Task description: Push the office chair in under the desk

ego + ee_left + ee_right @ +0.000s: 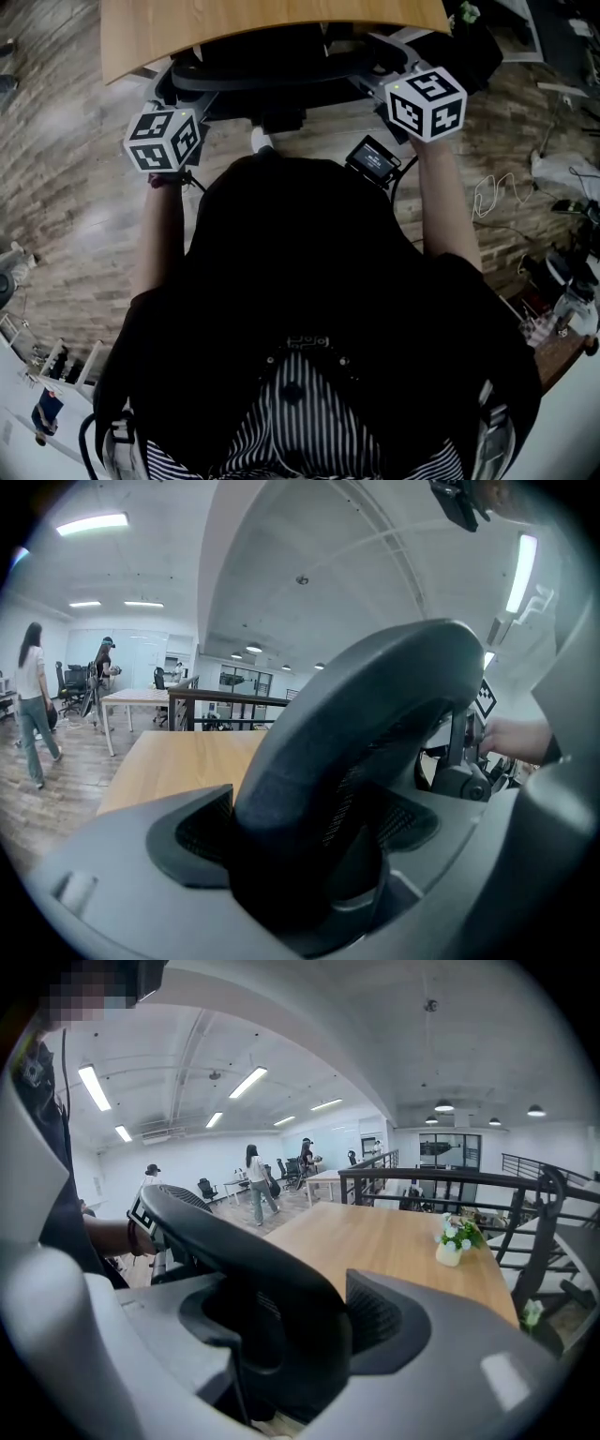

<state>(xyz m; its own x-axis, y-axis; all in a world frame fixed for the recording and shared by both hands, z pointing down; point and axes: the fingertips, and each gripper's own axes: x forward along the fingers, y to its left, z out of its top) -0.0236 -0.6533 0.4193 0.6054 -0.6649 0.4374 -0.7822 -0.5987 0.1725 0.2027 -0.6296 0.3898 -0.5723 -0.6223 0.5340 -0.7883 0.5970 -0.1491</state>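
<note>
The office chair [272, 77] is black with a curved mesh back, and its seat sits beneath the wooden desk [272, 28]. My left gripper [178, 84] clamps the left part of the chair back's top rim [375, 714]; in the left gripper view the rim fills the gap between the jaws of this gripper [309, 855]. My right gripper [380, 58] grips the right part of the same rim [234, 1269], and the right gripper view shows that gripper [281, 1335] with its dark pads [384, 1321] against it. The desk top [178, 761] [394, 1241] lies just beyond the chair back.
A small potted plant [457, 1237] stands on the desk's far right side. A black railing [450, 1180] runs behind the desk. People [33, 705] walk among other desks further off. Cables [497, 192] and clutter lie on the plank floor to the right.
</note>
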